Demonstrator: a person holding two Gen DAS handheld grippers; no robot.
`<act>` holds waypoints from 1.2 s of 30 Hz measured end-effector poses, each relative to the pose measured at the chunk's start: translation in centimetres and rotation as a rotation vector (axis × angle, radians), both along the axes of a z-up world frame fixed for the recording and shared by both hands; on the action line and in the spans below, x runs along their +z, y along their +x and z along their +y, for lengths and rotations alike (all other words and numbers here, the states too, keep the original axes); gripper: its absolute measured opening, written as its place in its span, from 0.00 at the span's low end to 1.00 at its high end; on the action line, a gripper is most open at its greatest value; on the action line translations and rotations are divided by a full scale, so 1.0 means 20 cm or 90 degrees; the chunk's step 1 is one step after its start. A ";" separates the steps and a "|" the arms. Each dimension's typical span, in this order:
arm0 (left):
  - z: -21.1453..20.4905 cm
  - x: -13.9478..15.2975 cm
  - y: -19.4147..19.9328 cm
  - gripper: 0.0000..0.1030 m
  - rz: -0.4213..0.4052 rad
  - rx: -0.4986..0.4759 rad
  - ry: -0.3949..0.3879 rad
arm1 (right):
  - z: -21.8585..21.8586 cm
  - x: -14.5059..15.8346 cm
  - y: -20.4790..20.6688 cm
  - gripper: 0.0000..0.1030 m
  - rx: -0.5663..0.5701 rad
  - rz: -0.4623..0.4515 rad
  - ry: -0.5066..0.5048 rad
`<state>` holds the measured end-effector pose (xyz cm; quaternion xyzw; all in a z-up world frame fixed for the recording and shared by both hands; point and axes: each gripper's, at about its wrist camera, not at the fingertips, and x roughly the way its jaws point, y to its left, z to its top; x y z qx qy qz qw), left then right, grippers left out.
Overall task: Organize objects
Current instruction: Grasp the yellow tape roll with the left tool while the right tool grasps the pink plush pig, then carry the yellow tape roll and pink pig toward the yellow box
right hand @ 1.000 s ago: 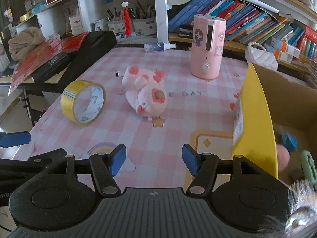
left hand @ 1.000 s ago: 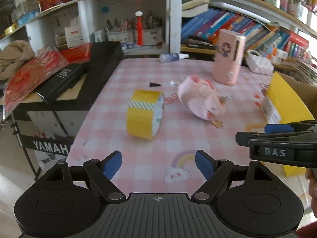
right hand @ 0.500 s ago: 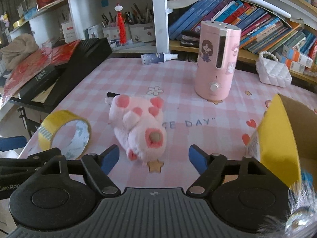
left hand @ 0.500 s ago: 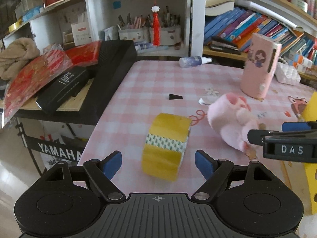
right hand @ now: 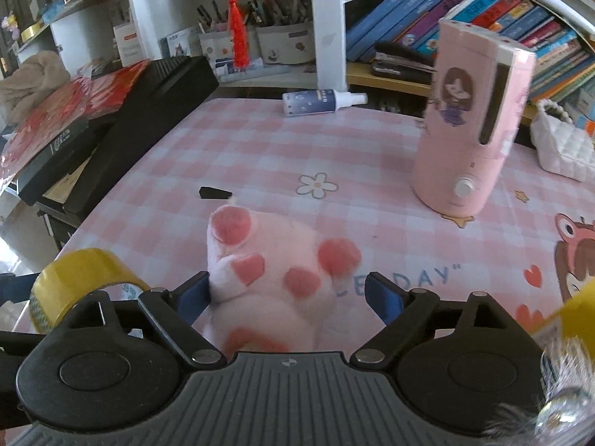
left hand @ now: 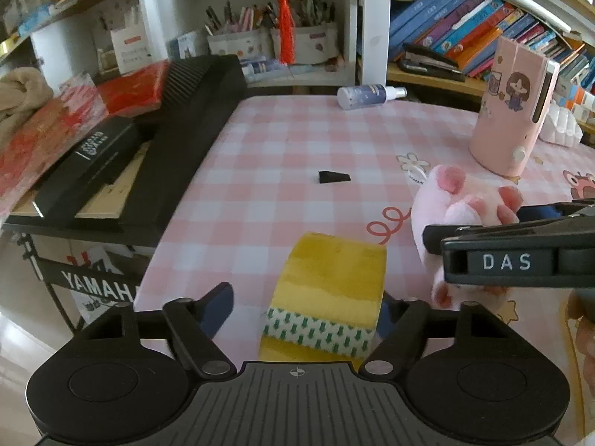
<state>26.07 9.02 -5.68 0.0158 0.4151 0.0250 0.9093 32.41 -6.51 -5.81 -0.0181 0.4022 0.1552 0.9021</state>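
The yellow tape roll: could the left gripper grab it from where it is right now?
Probably yes. The tape roll stands on edge between the open left gripper's fingers, with nothing in between. The plush pig lies off to the right, apart from it.

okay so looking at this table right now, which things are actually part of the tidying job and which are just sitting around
In play: yellow tape roll between the open left gripper; pink plush toy between the open right gripper.

Lying about: pink dispenser, spray bottle, small black piece, white quilted bag.
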 end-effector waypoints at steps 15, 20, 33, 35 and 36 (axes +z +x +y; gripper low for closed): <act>0.00 0.07 -0.06 0.18 0.000 -0.027 -0.072 | -0.04 0.04 -0.04 0.59 0.015 -0.009 0.032; 0.02 0.11 -0.15 0.18 -0.007 -0.018 -0.098 | -0.07 0.10 -0.13 0.59 0.008 -0.010 0.044; 0.02 0.19 -0.47 0.18 -0.028 -0.031 -0.132 | -0.15 0.19 -0.49 0.59 0.006 -0.018 0.034; 0.01 0.21 -0.53 0.18 -0.034 -0.036 -0.138 | -0.17 0.21 -0.55 0.59 0.003 -0.022 0.032; 0.01 0.21 -0.55 0.18 -0.037 -0.038 -0.141 | -0.18 0.22 -0.58 0.59 0.001 -0.024 0.030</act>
